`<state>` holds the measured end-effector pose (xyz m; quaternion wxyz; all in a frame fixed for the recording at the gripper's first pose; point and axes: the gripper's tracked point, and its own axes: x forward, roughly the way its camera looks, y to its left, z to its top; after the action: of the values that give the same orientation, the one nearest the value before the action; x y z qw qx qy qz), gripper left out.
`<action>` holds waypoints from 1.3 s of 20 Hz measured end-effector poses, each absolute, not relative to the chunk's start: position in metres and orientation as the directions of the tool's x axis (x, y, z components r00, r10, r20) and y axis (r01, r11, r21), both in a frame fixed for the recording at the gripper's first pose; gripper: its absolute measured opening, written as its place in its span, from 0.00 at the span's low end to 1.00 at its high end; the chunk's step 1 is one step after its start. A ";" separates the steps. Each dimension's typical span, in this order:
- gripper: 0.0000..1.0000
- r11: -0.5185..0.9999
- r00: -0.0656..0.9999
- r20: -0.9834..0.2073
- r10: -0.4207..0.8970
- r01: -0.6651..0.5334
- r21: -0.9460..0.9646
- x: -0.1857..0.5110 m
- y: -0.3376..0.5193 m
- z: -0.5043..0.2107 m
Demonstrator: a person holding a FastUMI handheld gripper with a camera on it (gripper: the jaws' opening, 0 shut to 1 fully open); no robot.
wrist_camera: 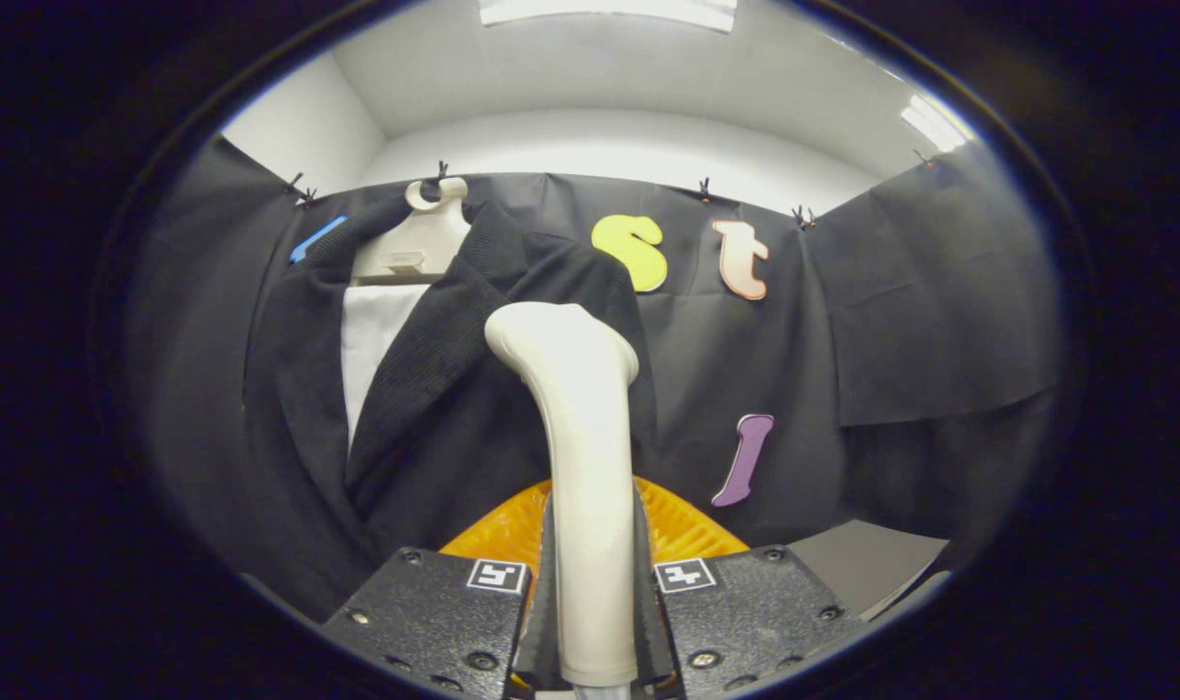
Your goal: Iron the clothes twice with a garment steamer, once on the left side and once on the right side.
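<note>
A cream-white garment steamer point(582, 437) stands upright between my fingers, its bent head reaching up in front of the jacket's right lapel. My gripper point(590, 583) is shut on the steamer's handle, both fingers pressing its sides. A dark jacket point(434, 428) hangs on a cream hanger point(417, 243) against the booth wall, beyond the fingers and to the left. Its front hangs apart, showing a white panel point(376, 340) between the lapels. Whether the steamer head touches the cloth cannot be told.
An orange ribbed object point(682, 530) lies just ahead of the fingers, behind the steamer handle. A grey tabletop point(867, 564) shows to the right of it. The black cloth wall point(901, 321) closes the space beyond.
</note>
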<state>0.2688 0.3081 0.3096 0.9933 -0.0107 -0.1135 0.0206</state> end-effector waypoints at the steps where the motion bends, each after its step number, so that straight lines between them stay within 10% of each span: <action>1: 0.35 0.999 0.975 0.220 0.042 -0.037 -0.030 0.269 0.308 0.305; 26: 0.35 0.984 0.999 0.038 0.029 -0.022 -0.178 0.232 0.322 0.176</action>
<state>0.2318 0.3224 0.1762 0.9957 -0.0892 -0.0200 0.0128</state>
